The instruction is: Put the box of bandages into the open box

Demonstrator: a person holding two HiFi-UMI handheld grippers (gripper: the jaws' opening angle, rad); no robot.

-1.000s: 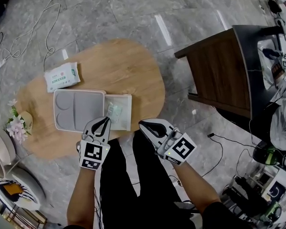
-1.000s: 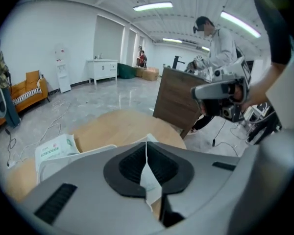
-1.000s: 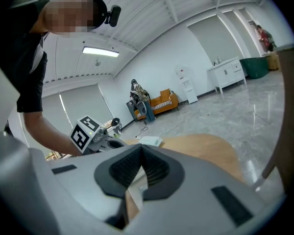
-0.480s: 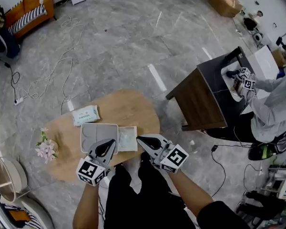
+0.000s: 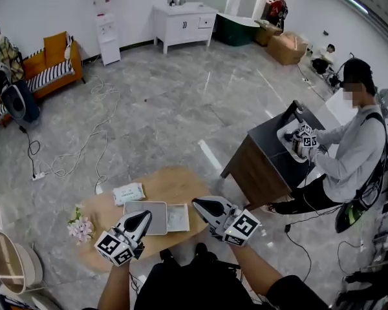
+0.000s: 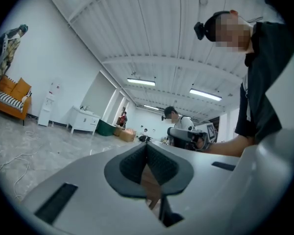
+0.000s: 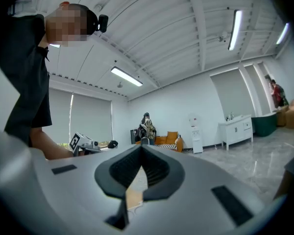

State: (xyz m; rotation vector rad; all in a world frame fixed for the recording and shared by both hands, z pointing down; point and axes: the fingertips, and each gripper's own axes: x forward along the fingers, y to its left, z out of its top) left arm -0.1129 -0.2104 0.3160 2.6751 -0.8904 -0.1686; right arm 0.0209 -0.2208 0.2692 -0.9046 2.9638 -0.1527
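On the oval wooden table (image 5: 174, 185) lies the open box, with its grey lid (image 5: 146, 216) flat on the left and its white half (image 5: 178, 217) on the right. Something pale lies in the white half, too small to tell apart. My left gripper (image 5: 144, 216) hovers at the table's near edge by the lid, shut and empty. My right gripper (image 5: 199, 204) is just right of the white half, also shut with nothing in it. In the gripper views, both the left gripper (image 6: 147, 148) and the right gripper (image 7: 141, 151) point up at the room and ceiling, pads together.
A pack of wipes (image 5: 128, 192) and a bunch of flowers (image 5: 81, 223) sit on the table's left side. To the right stands a dark table (image 5: 265, 166) with another person (image 5: 349, 147) holding grippers. Cables (image 5: 84, 147) trail over the floor behind.
The head view has swung up from the table to the whole room. Both grippers have tilted upward and stay near the table's front edge; the box now looks small and far.
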